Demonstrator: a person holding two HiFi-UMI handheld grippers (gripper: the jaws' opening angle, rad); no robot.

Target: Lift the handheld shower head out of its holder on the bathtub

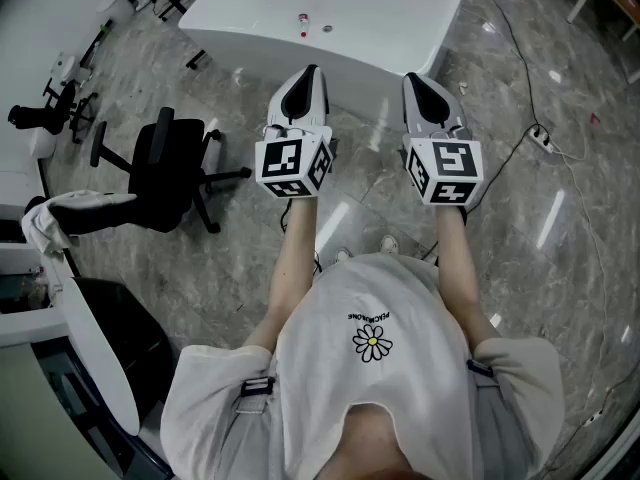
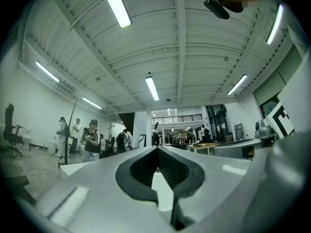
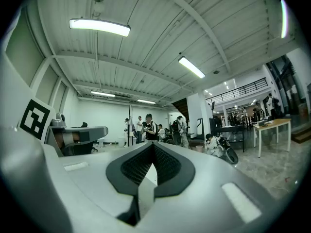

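The left gripper point(image 1: 308, 73) and the right gripper point(image 1: 415, 80) are both squeezed closed, holding nothing. The bathtub point(image 1: 380, 8) sits well ahead of them. The shower head is not lifted yet.

The hall is bright and evenly lit. Long ceiling tubes point(image 2: 115, 5) above the left tool point(image 2: 157, 148), and another tube point(image 3: 99, 27) above the right tool point(image 3: 154, 145), burn almost white with a little glare. In the head view the polished floor point(image 1: 335, 220) between the two tools mirrors the lamps as pale streaks. Shadows are soft. All views bend strongly at the edges and have dark corners. The tool bodies nearest to each lens look slightly blurred.
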